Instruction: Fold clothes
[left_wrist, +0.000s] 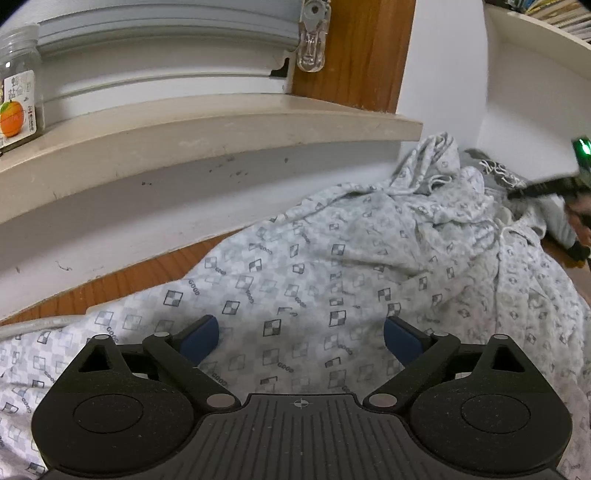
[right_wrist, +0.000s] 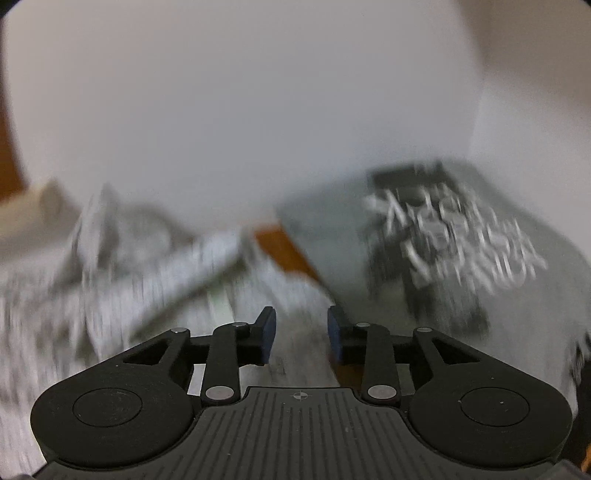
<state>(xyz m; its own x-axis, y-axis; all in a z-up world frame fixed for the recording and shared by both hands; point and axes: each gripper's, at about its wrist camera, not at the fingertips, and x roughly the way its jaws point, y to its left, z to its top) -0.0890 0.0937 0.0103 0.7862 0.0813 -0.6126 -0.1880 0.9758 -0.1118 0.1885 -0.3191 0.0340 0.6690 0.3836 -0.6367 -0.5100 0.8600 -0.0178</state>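
A light grey garment with a small checkered-square print (left_wrist: 332, 277) lies rumpled on a wooden surface, bunched high toward the wall. My left gripper (left_wrist: 301, 332) hovers over its flatter near part, open wide, with nothing between its blue pads (left_wrist: 201, 339). In the blurred right wrist view the same patterned cloth (right_wrist: 110, 277) is at the left, and a darker grey garment with white lettering (right_wrist: 461, 240) lies at the right. My right gripper (right_wrist: 301, 332) stands over the patterned cloth's edge with its jaws partly apart, and no cloth shows between the pads. The darker garment (left_wrist: 498, 173) peeks out behind the bunched cloth.
A beige window sill (left_wrist: 221, 125) runs along the wall with a glass jar (left_wrist: 18, 92) on it. A clear plastic clip (left_wrist: 312, 40) hangs on the wooden frame. A white shelf (left_wrist: 535, 55) stands at the right. Bare wooden surface (left_wrist: 129, 273) shows at the left, with a pale cable (left_wrist: 37, 325).
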